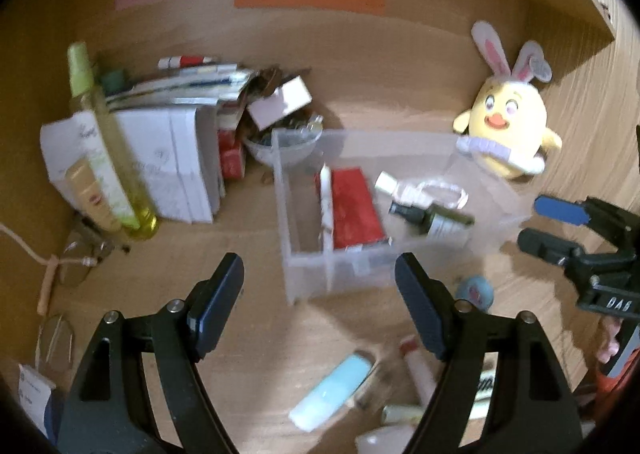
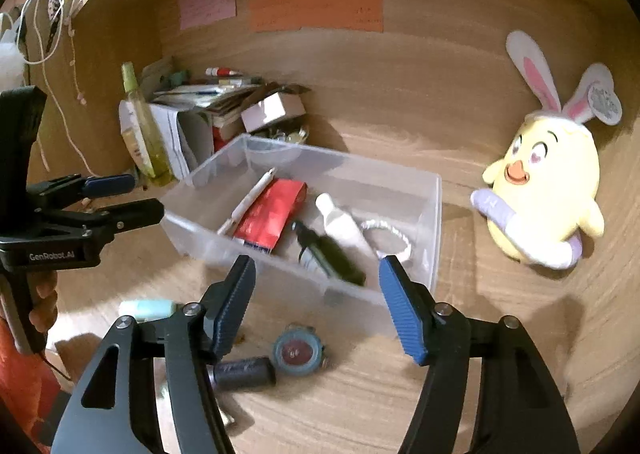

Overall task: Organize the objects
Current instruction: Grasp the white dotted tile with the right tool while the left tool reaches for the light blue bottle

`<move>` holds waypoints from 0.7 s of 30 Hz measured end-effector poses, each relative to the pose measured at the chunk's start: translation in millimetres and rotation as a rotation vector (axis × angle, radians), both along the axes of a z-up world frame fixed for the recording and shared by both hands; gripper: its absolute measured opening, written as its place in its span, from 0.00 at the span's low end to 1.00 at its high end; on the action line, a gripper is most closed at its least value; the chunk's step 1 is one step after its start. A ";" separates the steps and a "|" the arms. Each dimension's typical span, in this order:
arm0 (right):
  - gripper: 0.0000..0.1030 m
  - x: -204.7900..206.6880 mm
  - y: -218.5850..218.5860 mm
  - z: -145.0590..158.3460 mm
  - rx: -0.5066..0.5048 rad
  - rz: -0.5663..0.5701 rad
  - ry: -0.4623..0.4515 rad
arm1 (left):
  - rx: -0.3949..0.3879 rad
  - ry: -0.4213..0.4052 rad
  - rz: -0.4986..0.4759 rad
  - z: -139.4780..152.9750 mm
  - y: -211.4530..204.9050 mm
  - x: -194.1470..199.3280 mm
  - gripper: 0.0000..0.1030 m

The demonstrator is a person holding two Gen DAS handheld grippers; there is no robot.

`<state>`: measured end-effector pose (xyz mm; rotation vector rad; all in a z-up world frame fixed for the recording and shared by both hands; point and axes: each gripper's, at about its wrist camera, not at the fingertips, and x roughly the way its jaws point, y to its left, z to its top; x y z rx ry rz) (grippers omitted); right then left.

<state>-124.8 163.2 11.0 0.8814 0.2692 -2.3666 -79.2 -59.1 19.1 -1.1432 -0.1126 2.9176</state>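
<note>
Wooden desk (image 2: 400,406) with clear plastic bin (image 2: 434,213) at centre, holding a red packet (image 2: 272,213), dark green bottle (image 2: 336,254), white tube (image 2: 340,223) and pen (image 2: 250,199). Left gripper (image 1: 320,290) and right gripper (image 2: 316,302) both hover before the bin, jaws spread, empty. A round teal case (image 2: 298,350) and dark cylinder (image 2: 244,372) lie on the desk near the bin's front wall.

Yellow plush chick (image 2: 544,189) sits below coloured wall notes (image 2: 316,9).
</note>
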 end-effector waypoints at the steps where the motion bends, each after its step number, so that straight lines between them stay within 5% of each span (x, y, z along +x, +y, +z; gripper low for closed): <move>1: 0.59 2.0 1.5 -2.5 0.000 0.001 -0.011 | -0.002 -0.009 0.002 -3.9 -0.5 2.8 0.76; 21: 0.59 57.6 -2.9 -67.6 0.023 0.083 -0.236 | 0.045 -0.205 0.003 -70.5 -9.9 33.7 0.76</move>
